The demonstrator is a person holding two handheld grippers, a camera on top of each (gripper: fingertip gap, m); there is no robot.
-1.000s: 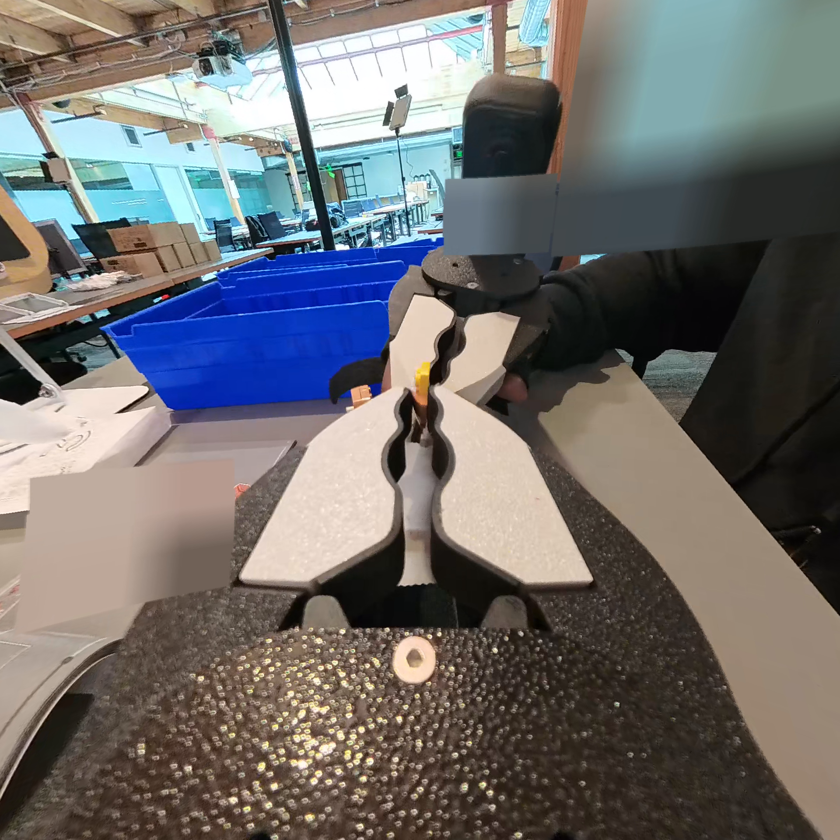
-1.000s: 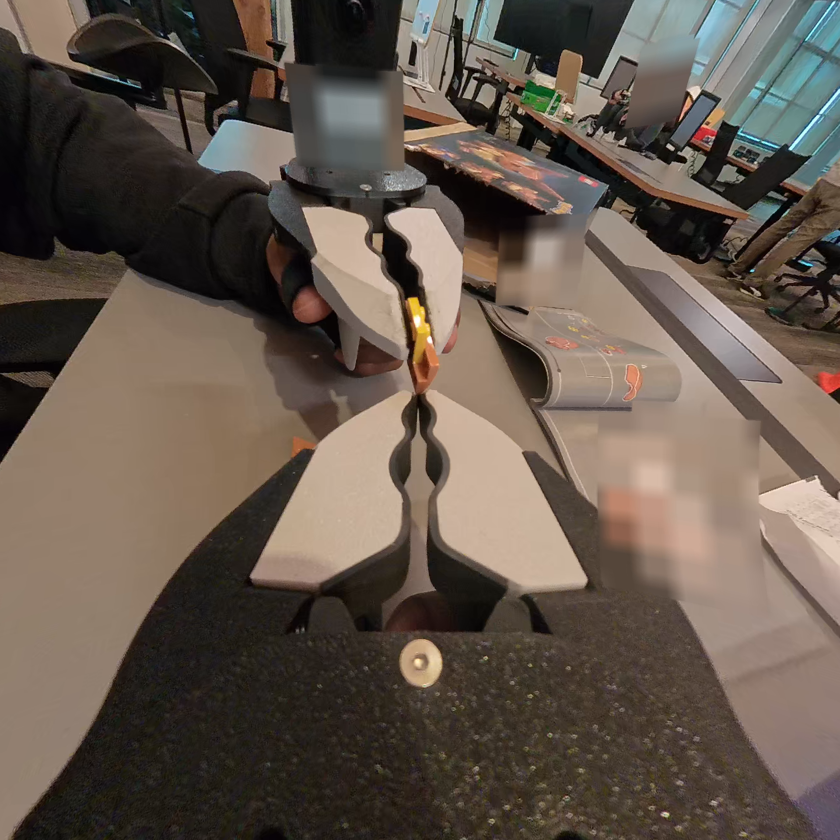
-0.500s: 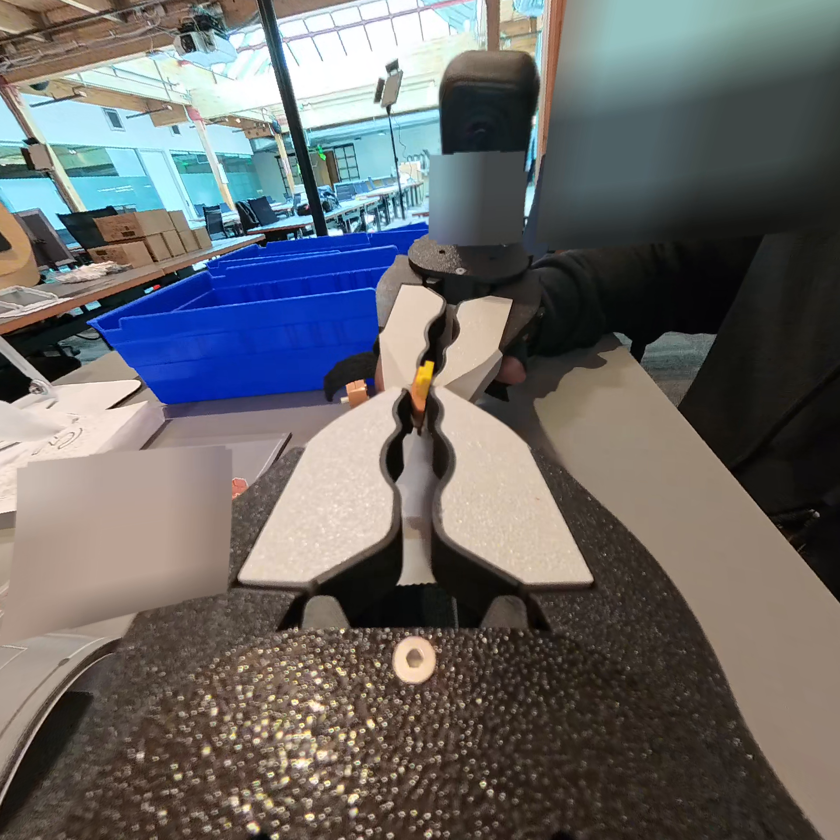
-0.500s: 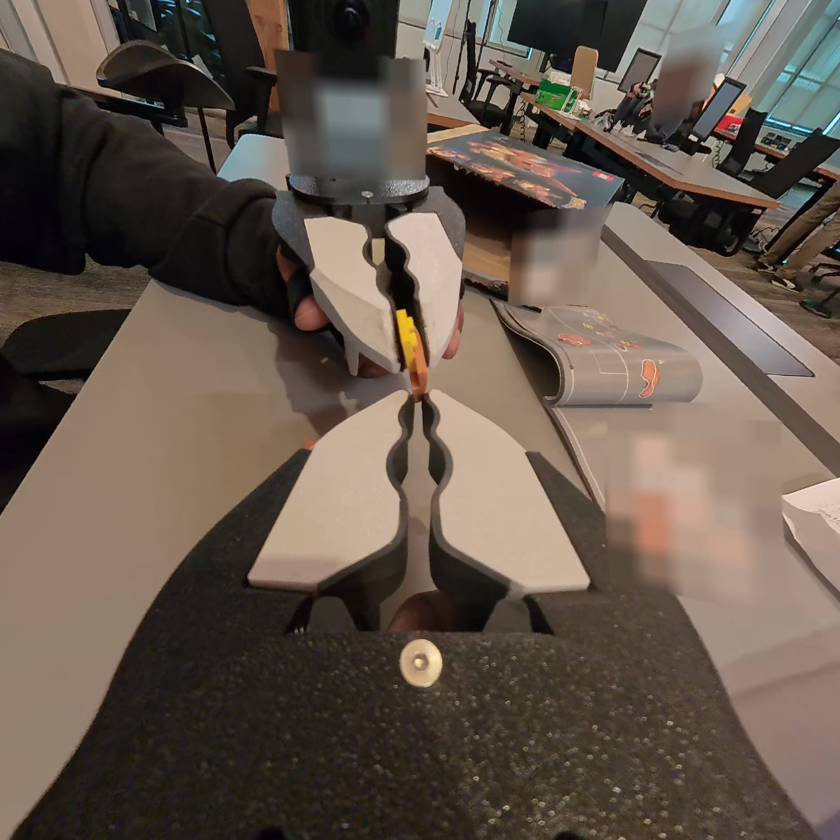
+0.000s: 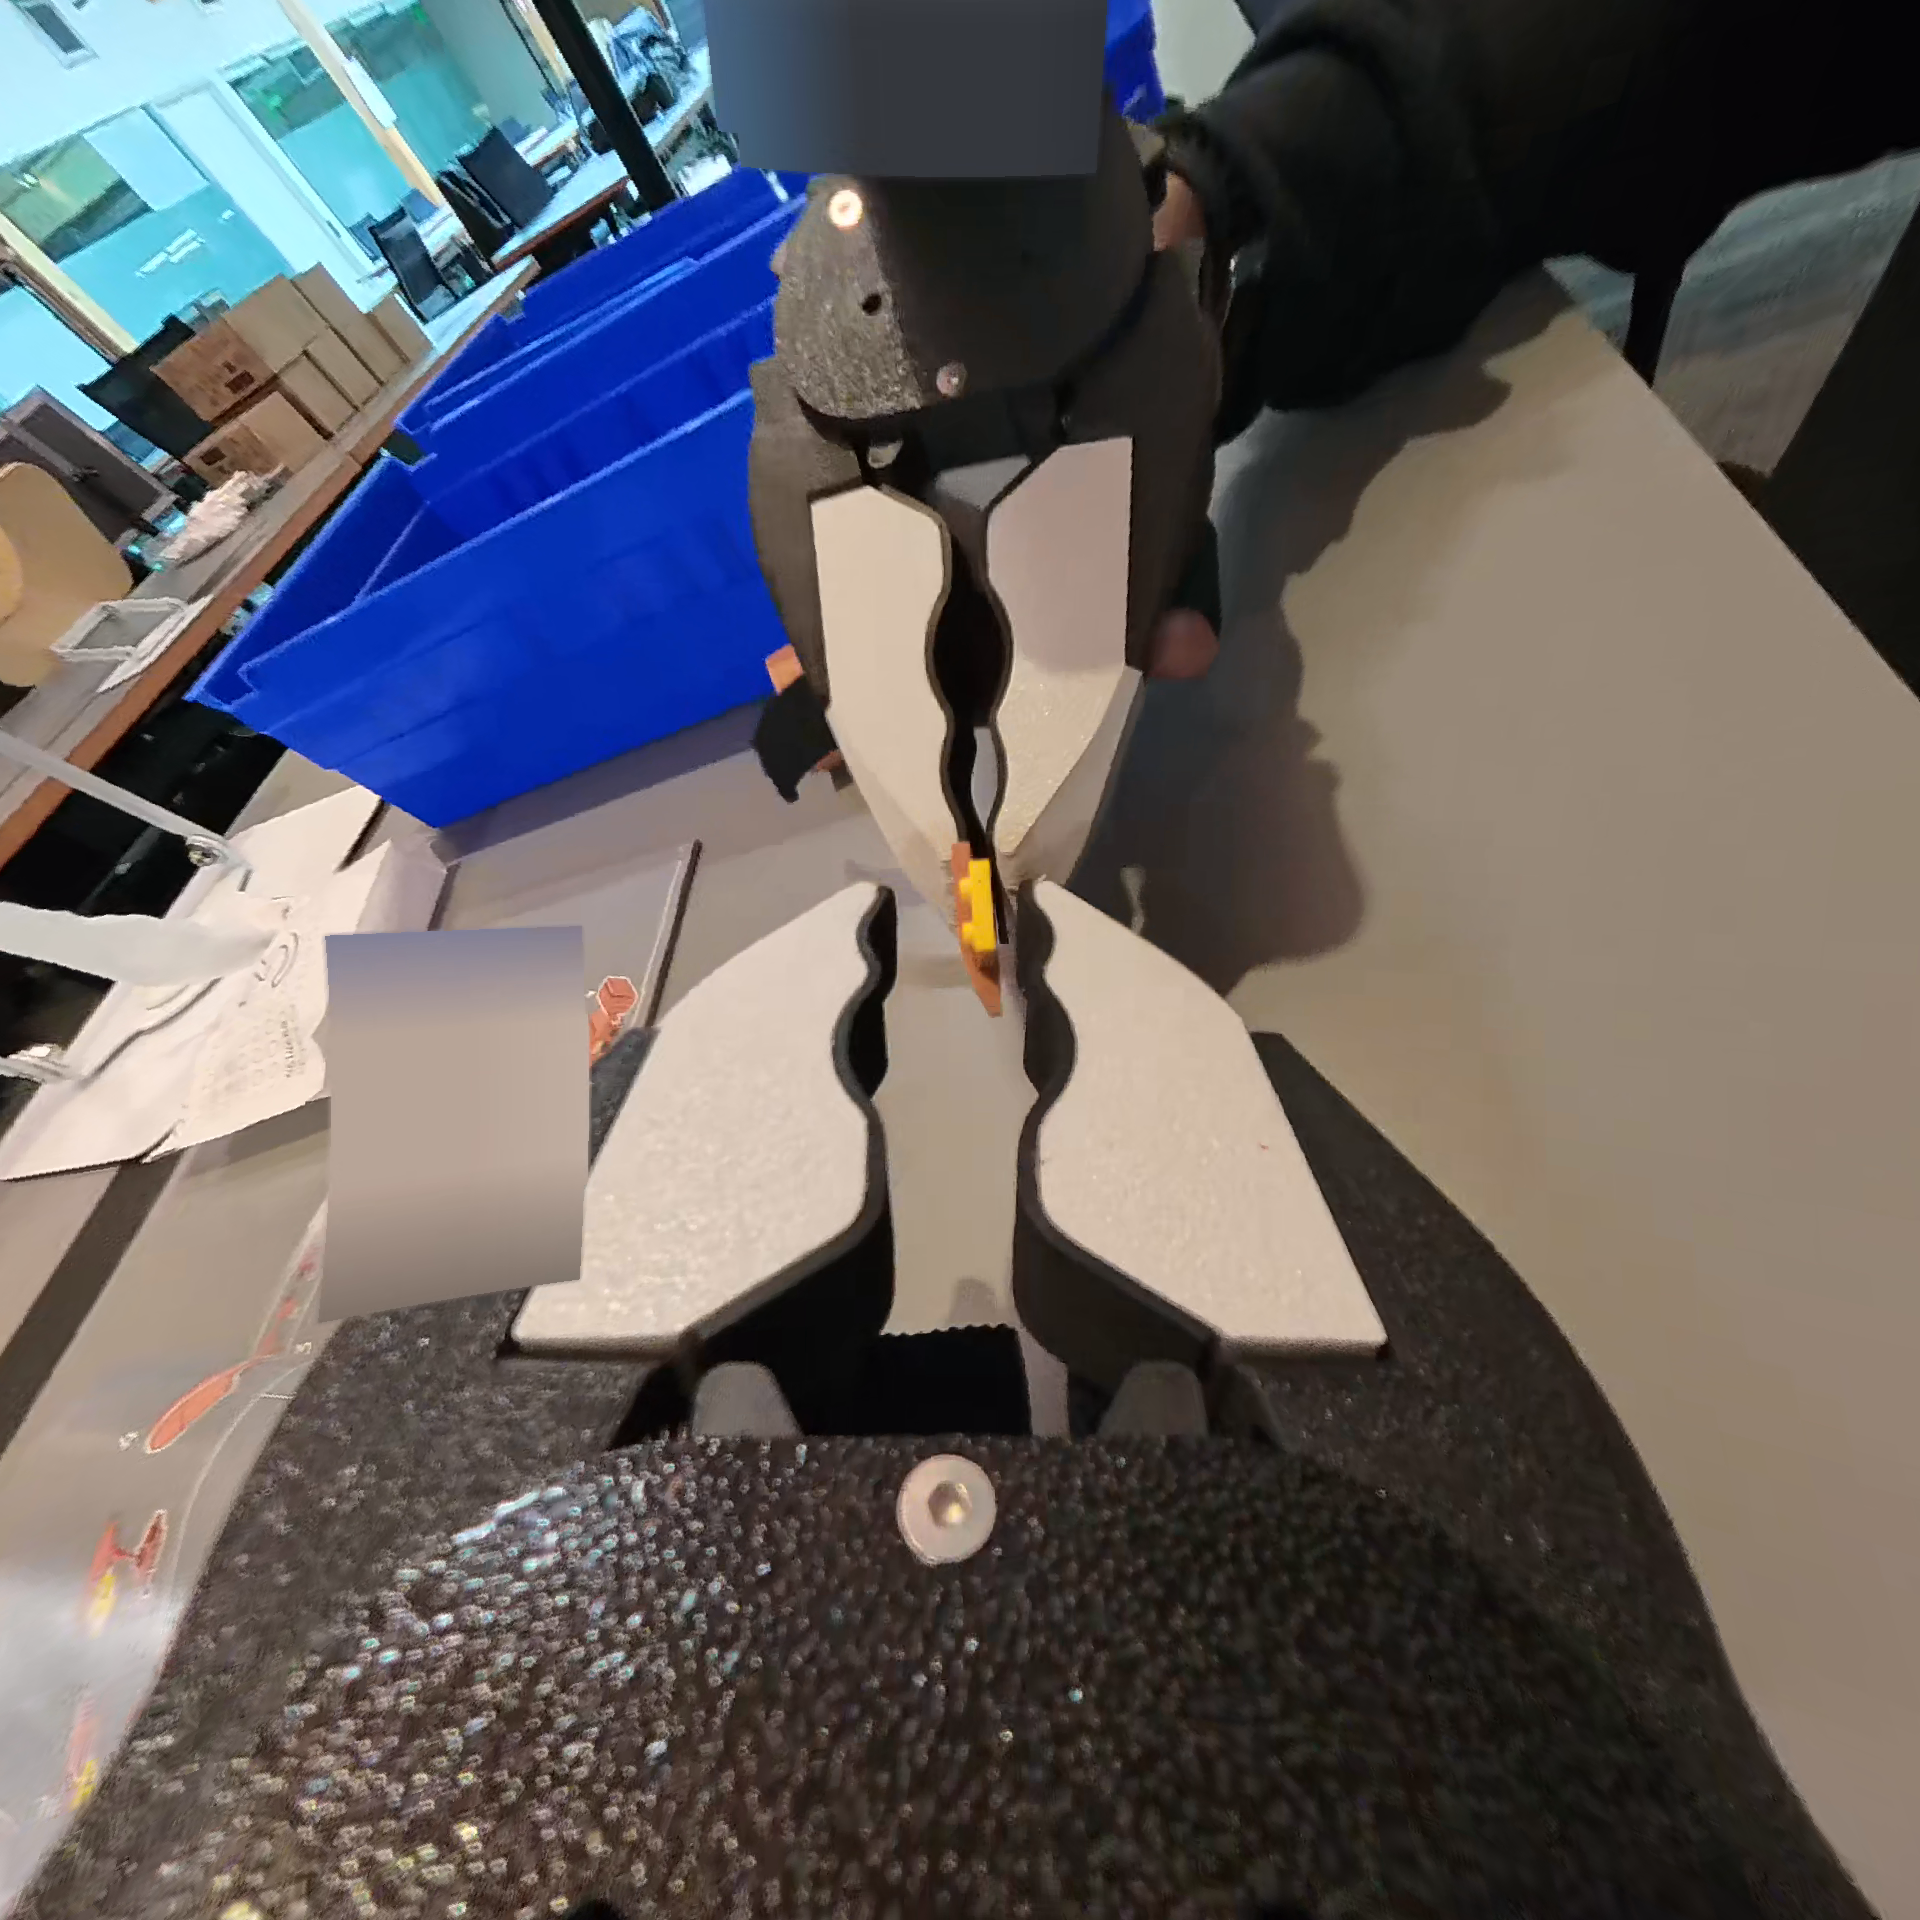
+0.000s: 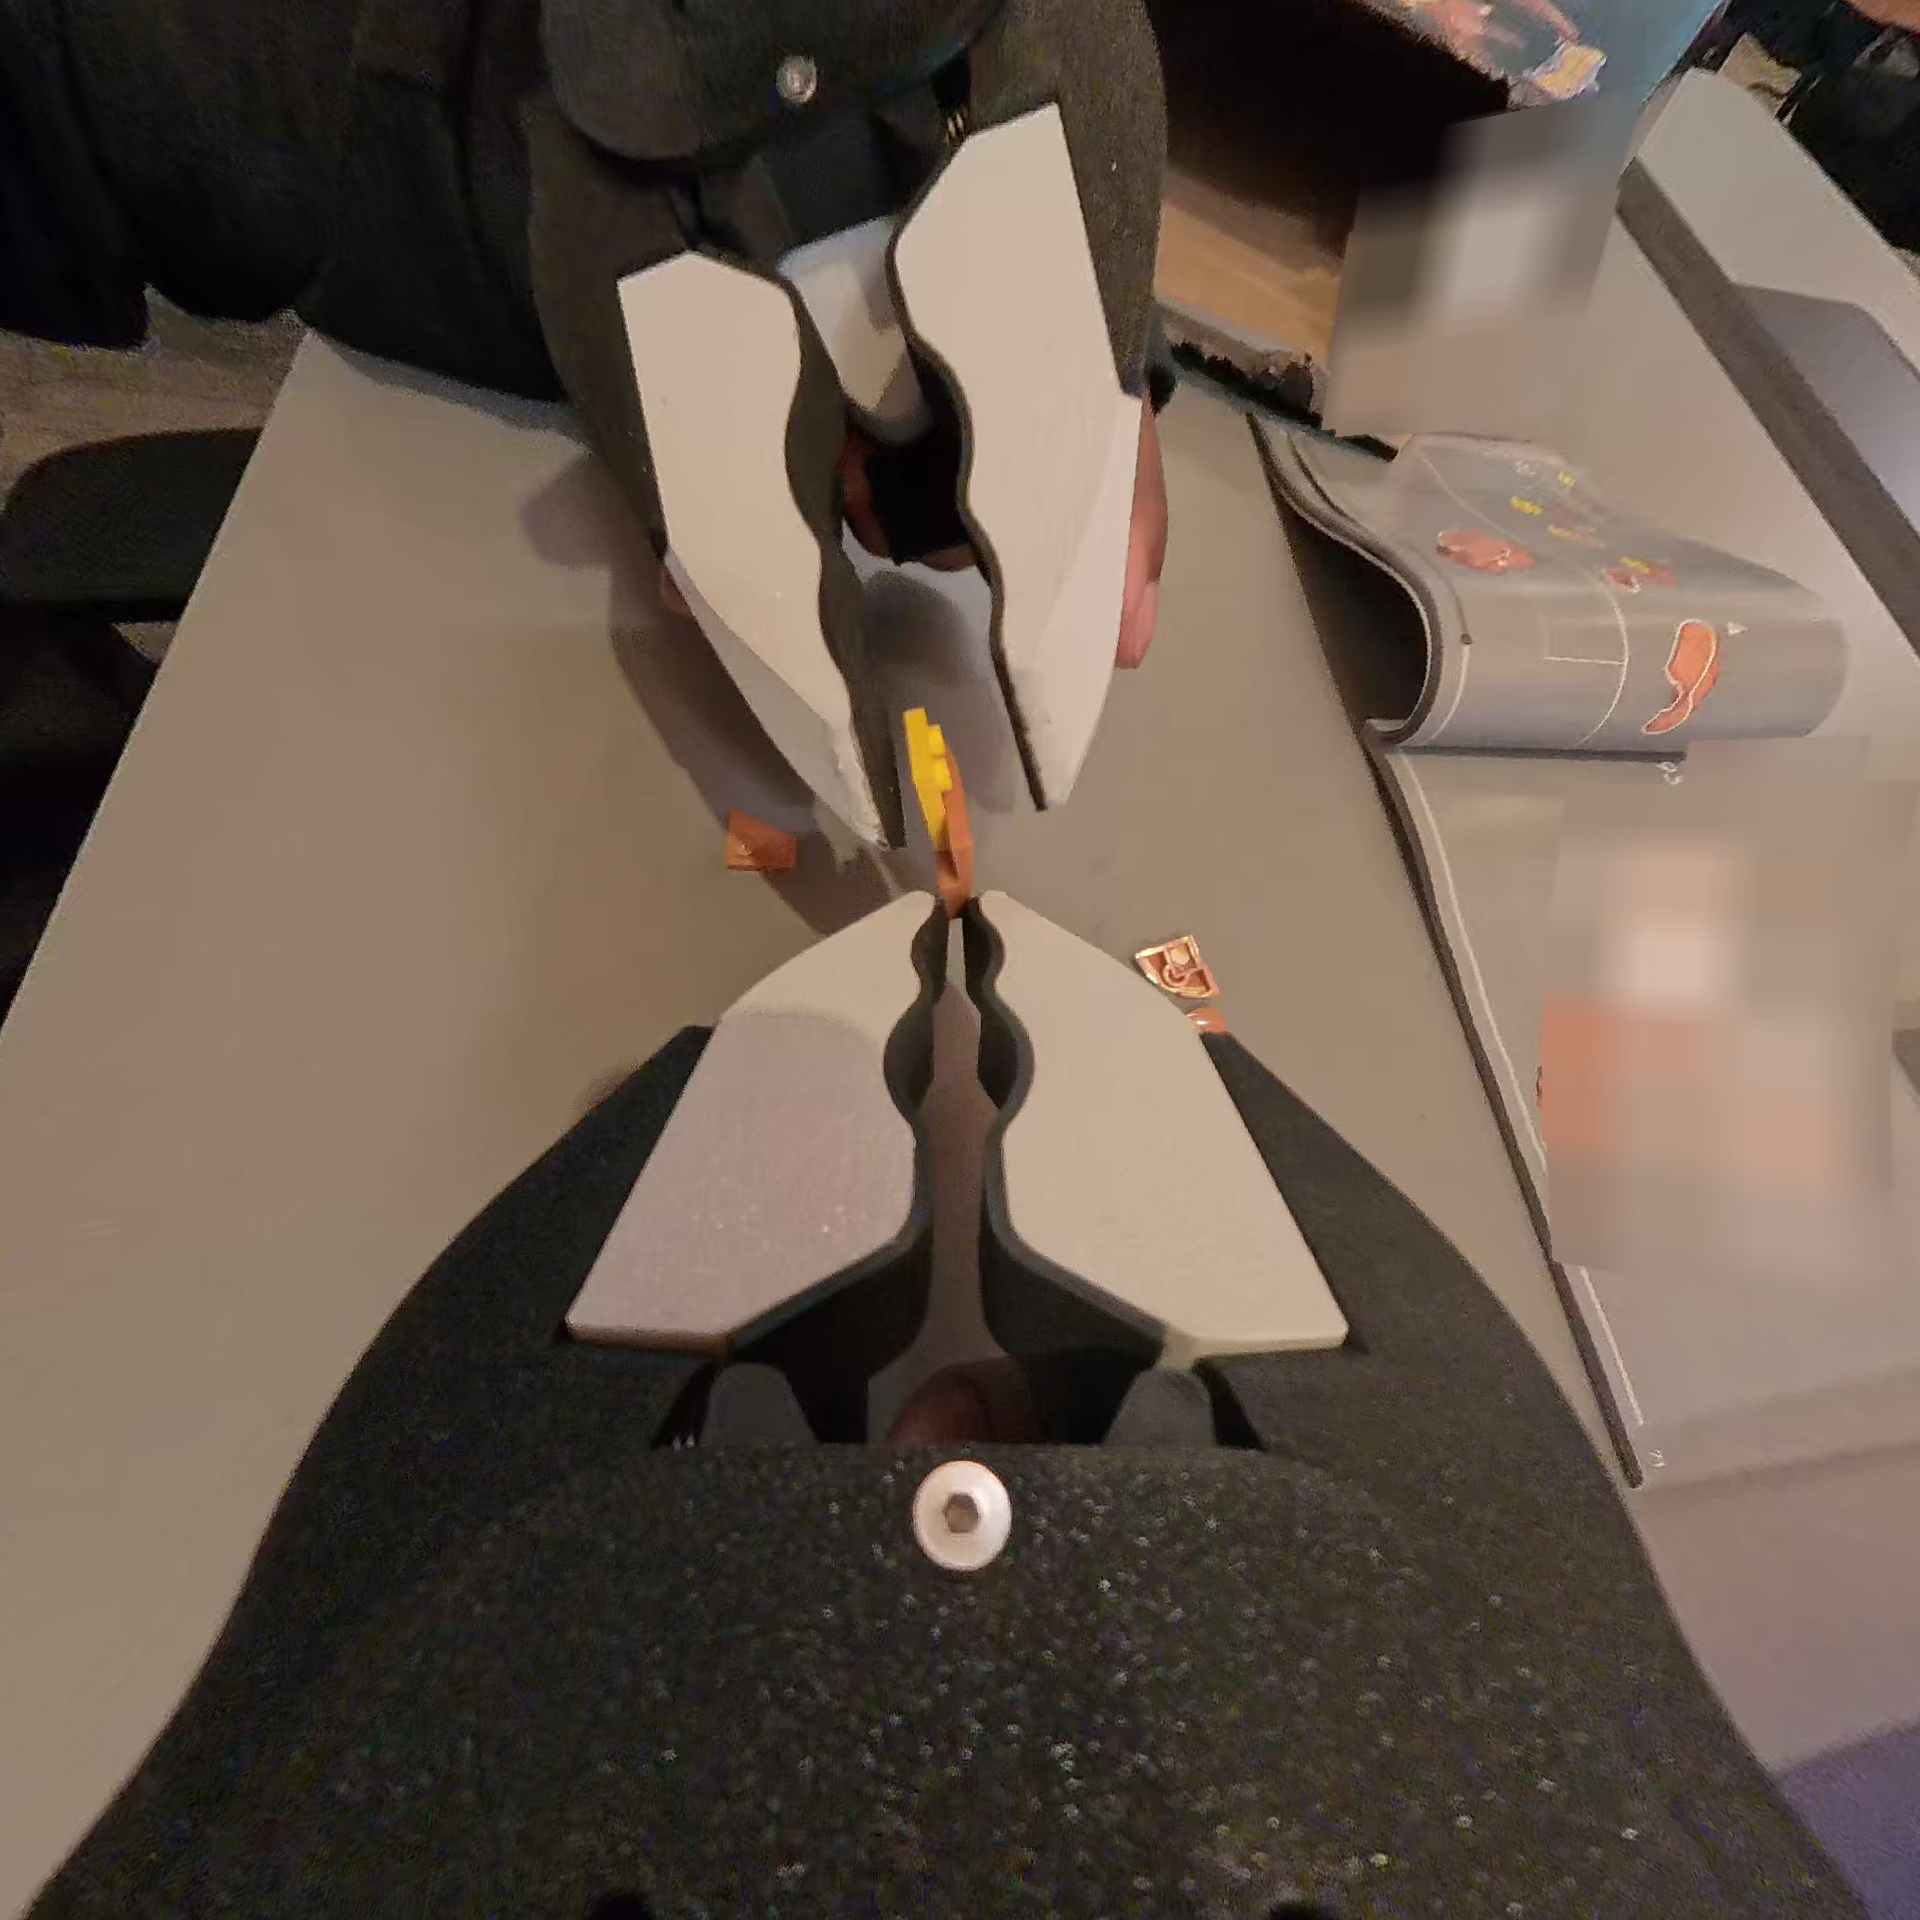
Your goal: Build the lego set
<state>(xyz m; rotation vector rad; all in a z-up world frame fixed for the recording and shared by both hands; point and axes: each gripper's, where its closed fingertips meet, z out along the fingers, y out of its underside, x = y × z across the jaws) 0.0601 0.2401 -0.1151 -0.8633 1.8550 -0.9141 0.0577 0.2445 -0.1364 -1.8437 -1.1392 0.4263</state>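
Observation:
A small yellow piece is joined to an orange-brown plate. My right gripper is shut on the lower end of the plate and holds the pair above the grey table. My left gripper is open. The joined pieces stand between its fingers, close to its right finger, and neither pad presses on them. In the right wrist view the left gripper comes down from above with its fingers spread to either side of the yellow piece. In the left wrist view the right gripper points down at me.
Blue bins stand behind on the left, with white paper sheets nearer. A curled booklet lies to the right. Loose orange-brown pieces lie on the table near the fingertips. A person's dark sleeve is behind the right gripper. Both grippers' tips are close together, under 4 cm apart.
My left gripper's fingers have opened and let go of the yellow piece. My right gripper keeps its grip on the plate. Both grippers have tilted down towards the table.

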